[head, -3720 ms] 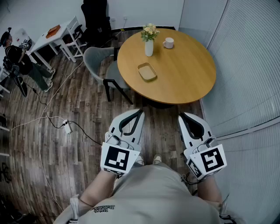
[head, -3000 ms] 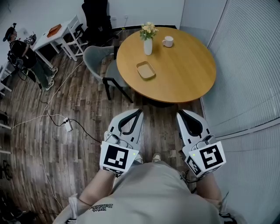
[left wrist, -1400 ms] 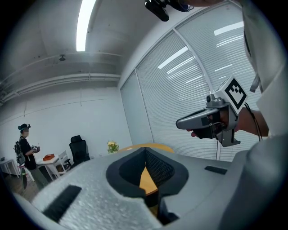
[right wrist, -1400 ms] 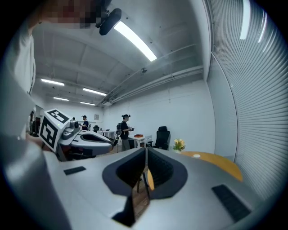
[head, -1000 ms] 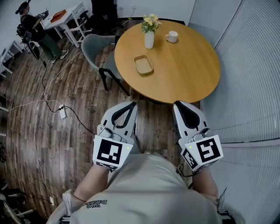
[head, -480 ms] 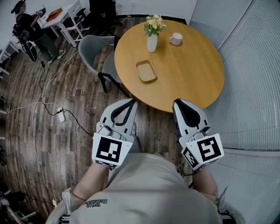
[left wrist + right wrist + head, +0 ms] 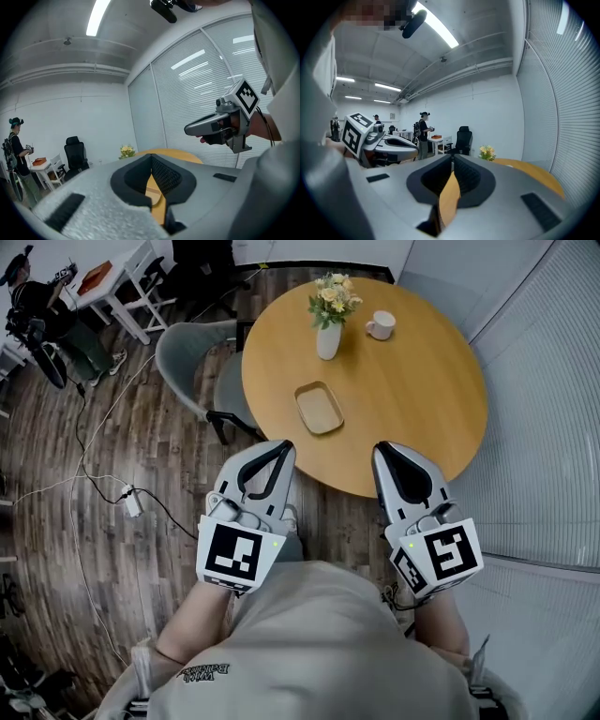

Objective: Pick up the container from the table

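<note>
The bench (image 7: 422, 390) is drawing closer; left gripper (image 7: 279, 446) and right gripper (image 7: 383, 450) are hovering by its near edge, fingers pressed together, empty. The container (image 7: 319, 408) (probably light, rigid, shallow) is inviting a rim pinch.

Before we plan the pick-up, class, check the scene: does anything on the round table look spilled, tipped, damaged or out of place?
Nothing stands out. The vase of flowers and the mug stand upright, and the shallow tray lies flat, apart from both, on the table. No spill shows.
</note>
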